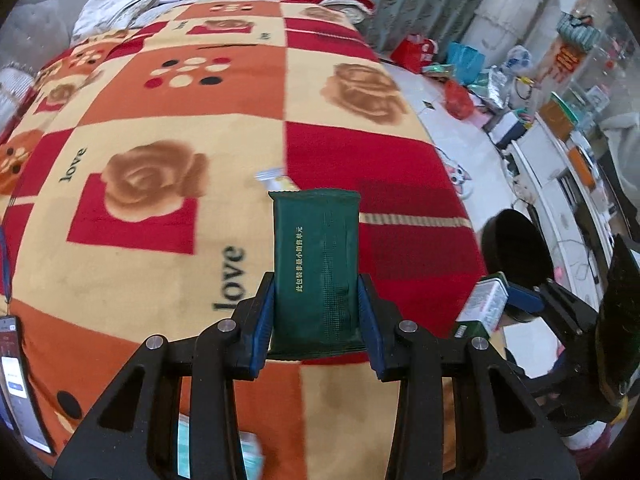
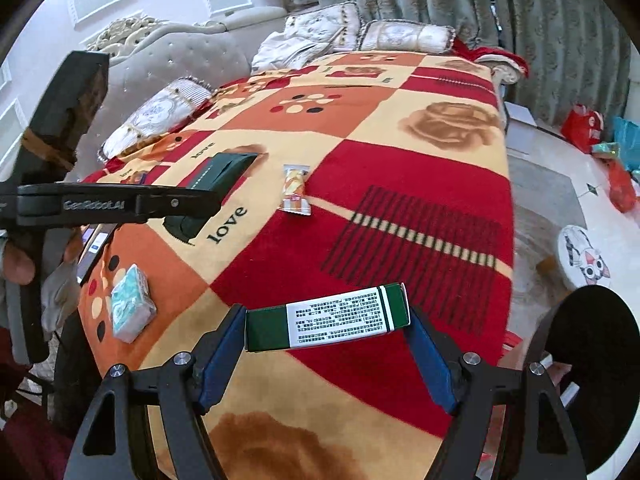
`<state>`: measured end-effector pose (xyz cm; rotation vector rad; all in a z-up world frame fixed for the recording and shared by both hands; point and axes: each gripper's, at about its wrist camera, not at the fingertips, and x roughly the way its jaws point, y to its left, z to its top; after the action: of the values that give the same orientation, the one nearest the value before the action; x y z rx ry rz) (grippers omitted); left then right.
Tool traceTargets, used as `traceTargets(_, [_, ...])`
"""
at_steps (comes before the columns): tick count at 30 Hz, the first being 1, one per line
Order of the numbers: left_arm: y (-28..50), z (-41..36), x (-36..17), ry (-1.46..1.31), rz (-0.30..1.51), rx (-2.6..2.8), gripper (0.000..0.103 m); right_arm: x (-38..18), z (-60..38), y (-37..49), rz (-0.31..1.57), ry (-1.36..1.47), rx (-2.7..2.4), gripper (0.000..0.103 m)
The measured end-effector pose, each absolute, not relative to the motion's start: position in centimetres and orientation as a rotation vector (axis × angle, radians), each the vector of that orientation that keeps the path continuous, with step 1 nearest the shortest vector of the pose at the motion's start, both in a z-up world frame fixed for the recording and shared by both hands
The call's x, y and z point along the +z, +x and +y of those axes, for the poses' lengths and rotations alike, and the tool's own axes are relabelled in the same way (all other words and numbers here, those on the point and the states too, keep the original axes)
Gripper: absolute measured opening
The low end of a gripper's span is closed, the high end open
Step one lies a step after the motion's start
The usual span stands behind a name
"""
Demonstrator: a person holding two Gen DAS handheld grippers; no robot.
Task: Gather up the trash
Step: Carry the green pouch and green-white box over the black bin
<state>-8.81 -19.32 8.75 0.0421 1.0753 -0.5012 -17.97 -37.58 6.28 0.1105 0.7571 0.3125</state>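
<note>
Tissue pack (image 1: 192, 450), bottom of the left-wrist frame: largely hidden behind the hand-held gripper's arms. Phone (image 1: 18, 384), lower left: cut by the edge, screen text illegible.

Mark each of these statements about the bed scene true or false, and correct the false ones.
1. The left gripper holds a dark green soft packet between its blue pads. True.
2. The right gripper is empty. False: it holds a green and white printed cardboard box crosswise between its pads.
3. A small orange and white sweet wrapper lies on the patterned blanket. True.
4. The pale teal tissue pack is held by a gripper. False: it lies on the blanket, untouched.
5. The blanket is plain blue. False: it has red, orange and cream squares with roses and the word "love".
</note>
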Motion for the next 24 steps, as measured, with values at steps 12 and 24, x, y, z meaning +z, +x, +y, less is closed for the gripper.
traceTargets(12, [-11.7, -25.2, 10.1, 0.116, 1.041, -0.604, 0.037, 6.8, -43.0, -21.0, 0.719, 0.184, 0.206, 0.077])
traceTargets(24, [-13.2, -31.8, 9.9, 0.189, 1.039, -0.695, 0.037, 6.1, -49.0, -23.5, 0.706, 0.258, 0.095, 0.077])
